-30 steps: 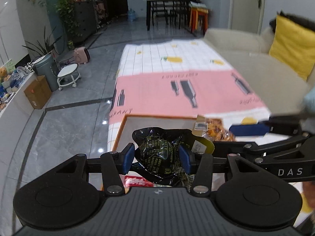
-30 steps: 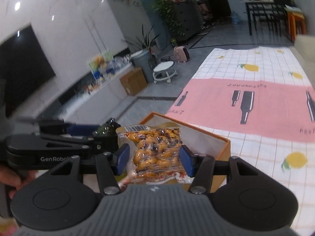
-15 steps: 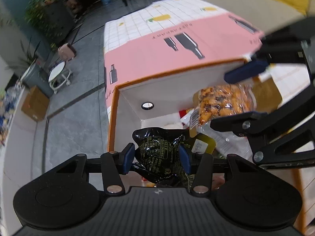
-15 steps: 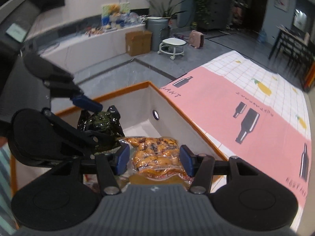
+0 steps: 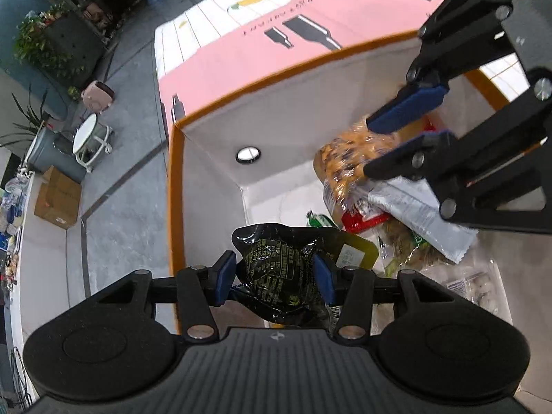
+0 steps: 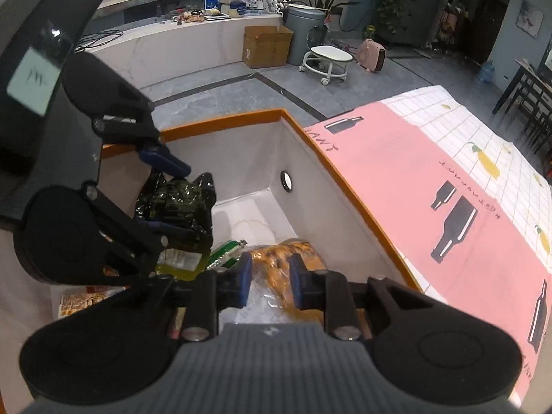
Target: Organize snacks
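Note:
A white storage box with an orange rim (image 5: 176, 207) (image 6: 345, 179) lies below both grippers. My left gripper (image 5: 276, 274) (image 6: 176, 198) is shut on a black snack pack with green print (image 5: 272, 255) (image 6: 186, 203) and holds it low inside the box, near its left wall. My right gripper (image 6: 270, 276) (image 5: 371, 148) reaches into the far right part of the box. Its jaws are closing, and an orange snack pack (image 6: 276, 252) (image 5: 345, 158) sits pinched and blurred between the blue pads.
Several loose snacks lie on the box floor: a white pouch (image 5: 421, 220), a red pack (image 5: 362, 217), a green one (image 5: 319, 220). A pink and white cloth (image 6: 431, 172) covers the surface beyond the box. Grey floor, a cardboard carton (image 6: 265, 46) and a stool (image 6: 327, 58) lie farther off.
Both grippers have dropped from above the box rim to inside the box and tilted downward. The right jaws have narrowed on the orange pack. The left grip looks the same.

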Demonstrator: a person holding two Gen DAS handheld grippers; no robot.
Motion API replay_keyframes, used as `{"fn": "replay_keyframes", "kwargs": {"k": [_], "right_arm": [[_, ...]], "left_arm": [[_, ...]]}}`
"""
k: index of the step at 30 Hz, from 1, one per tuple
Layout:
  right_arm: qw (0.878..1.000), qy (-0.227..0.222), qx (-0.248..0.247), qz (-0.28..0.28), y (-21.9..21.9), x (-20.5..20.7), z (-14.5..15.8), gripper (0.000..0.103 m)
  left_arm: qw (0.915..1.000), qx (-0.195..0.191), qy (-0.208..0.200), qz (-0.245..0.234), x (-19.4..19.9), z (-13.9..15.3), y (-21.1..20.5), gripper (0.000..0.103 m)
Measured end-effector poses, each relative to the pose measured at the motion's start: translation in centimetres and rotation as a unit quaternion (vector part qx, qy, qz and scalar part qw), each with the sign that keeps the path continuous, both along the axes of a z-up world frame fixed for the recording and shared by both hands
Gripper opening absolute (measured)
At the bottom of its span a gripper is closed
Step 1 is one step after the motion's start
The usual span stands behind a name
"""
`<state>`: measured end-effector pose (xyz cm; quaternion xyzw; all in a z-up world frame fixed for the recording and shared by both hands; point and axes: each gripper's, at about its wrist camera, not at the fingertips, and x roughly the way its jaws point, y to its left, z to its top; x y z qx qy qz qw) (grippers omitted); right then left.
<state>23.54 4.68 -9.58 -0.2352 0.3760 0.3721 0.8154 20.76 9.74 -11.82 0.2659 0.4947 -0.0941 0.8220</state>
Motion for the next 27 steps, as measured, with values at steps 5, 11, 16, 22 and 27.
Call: {"fn": "replay_keyframes", "kwargs": {"k": [5, 11, 16, 22, 27], "right_arm": [[1.000, -0.003, 0.000, -0.008, -0.4, 0.0, -0.2, 0.030], [1.000, 0.004, 0.005, -0.025, -0.9, 0.6, -0.5, 0.038], [0.999, 0.007, 0.014, -0.037, -1.6, 0.4, -0.2, 0.045], [0.998, 0.000, 0.044, -0.053, -2.8, -0.4, 1.4, 0.056], [0.994, -0.006, 0.076, -0.081, -4.3, -1.7, 3.4, 0.056]], "left_arm": [[0.9998, 0.020, 0.003, -0.006, -0.2, -0.5, -0.6, 0.063], [0.9994, 0.031, 0.002, -0.015, -0.6, 0.0, -1.1, 0.076], [0.9996, 0.027, -0.005, -0.008, -1.2, 1.2, -1.1, 0.078], [0.9993, -0.002, -0.035, 0.010, -2.3, 3.8, -0.7, 0.078], [0.9966, -0.026, -0.074, 0.023, -3.7, 6.8, -0.5, 0.078]]}}
